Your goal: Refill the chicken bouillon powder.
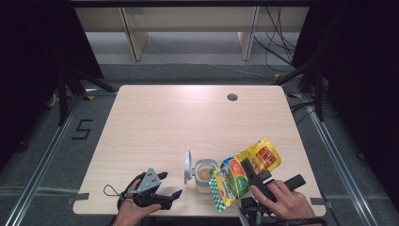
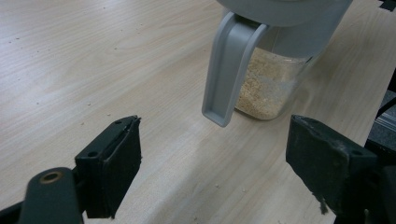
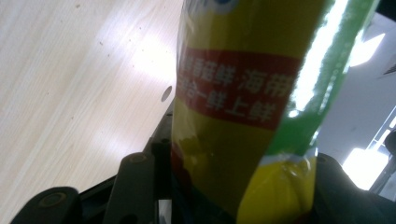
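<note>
**Inspector:** Starting at the near edge of the wooden table (image 1: 155, 122). Report the right gripper (image 1: 251, 176).

**Assistant:** Its jaws are clamped on a yellow-and-green pouch (image 1: 242, 172). In the right gripper view the pouch (image 3: 243, 107) runs up between both black jaws, which press on its sides; a red band with white lettering crosses it. In the high view the pouch is tipped, its checked lower end over the mouth of the jar and its yellow end raised toward the right.

**Inspector:** Location of the jar?

**Assistant:** A clear glass jar (image 1: 205, 176) stands upright near the front edge, between the two hands. Its grey lid (image 1: 188, 166) is swung open to the left side and stands on edge. In the left gripper view the jar (image 2: 268, 84) holds pale, coarse granules in its lower part, and a grey clasp (image 2: 229, 70) hangs down its front.

**Inspector:** Left gripper?

**Assistant:** The left gripper (image 1: 165, 184) rests low at the front edge, left of the jar and apart from it. Its jaws stand wide, nothing between them; the left gripper view shows bare wood between the pads, with a few crumbs on it.

**Inspector:** Anything else on the surface?

**Assistant:** A round cable hole (image 1: 232, 97) near the far edge.
</note>
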Demonstrator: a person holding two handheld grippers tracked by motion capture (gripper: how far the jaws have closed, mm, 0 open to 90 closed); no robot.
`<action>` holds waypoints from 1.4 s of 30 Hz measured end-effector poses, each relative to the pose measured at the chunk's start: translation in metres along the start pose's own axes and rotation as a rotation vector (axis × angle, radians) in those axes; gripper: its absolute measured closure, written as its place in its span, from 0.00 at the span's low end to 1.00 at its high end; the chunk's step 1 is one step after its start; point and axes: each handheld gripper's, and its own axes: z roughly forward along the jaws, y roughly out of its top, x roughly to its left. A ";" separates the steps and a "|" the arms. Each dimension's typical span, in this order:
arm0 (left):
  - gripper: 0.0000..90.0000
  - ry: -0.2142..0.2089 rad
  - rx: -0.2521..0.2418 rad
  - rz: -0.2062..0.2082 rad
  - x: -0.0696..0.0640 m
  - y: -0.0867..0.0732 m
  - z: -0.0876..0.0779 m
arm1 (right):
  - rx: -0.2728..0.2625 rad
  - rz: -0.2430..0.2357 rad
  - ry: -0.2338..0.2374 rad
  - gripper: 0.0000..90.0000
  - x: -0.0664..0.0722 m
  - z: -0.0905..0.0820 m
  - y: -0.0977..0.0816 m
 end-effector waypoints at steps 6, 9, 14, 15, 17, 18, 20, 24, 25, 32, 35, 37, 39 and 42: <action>0.20 -0.002 0.006 0.004 0.001 0.000 -0.001 | 0.006 0.036 0.001 0.64 0.002 -0.001 0.002; 0.20 -0.001 0.012 0.012 0.001 0.001 -0.001 | 0.010 0.037 0.007 0.64 0.002 -0.001 0.002; 0.20 0.003 0.008 0.010 0.001 0.000 -0.001 | -0.009 -0.005 0.007 0.64 0.001 0.001 0.002; 0.20 0.000 0.010 0.011 0.001 0.000 -0.001 | -0.001 0.028 0.014 0.64 0.003 0.000 0.003; 0.20 0.002 0.009 0.012 0.001 0.000 -0.001 | -0.011 0.004 0.011 0.64 0.002 0.002 0.002; 0.20 0.001 0.007 0.009 0.001 0.000 -0.001 | -0.006 0.029 0.011 0.64 0.004 0.001 0.001; 0.20 0.000 0.003 0.004 0.001 0.000 -0.001 | 0.007 0.033 0.011 0.64 0.002 -0.001 0.002; 0.20 0.003 0.009 0.012 0.001 0.000 -0.001 | -0.003 -0.007 0.010 0.64 0.002 0.002 0.001; 0.20 0.003 0.009 0.013 0.001 0.000 -0.001 | -0.004 -0.003 0.012 0.64 0.002 0.002 0.001; 0.20 0.002 0.008 0.012 0.001 0.000 -0.001 | -0.004 -0.002 0.007 0.64 0.001 0.002 0.001; 0.20 0.002 0.010 0.013 0.001 0.000 -0.001 | -0.005 -0.002 0.012 0.64 0.001 0.001 0.001; 0.20 0.001 0.007 0.007 0.001 0.000 -0.001 | 0.007 0.044 0.008 0.64 0.003 0.000 0.002; 0.20 0.015 0.026 0.027 0.002 0.000 -0.001 | 0.003 0.045 0.008 0.64 0.003 0.000 0.002; 0.20 0.002 0.003 0.010 0.000 0.000 0.000 | -0.012 0.009 0.011 0.65 0.003 0.003 0.002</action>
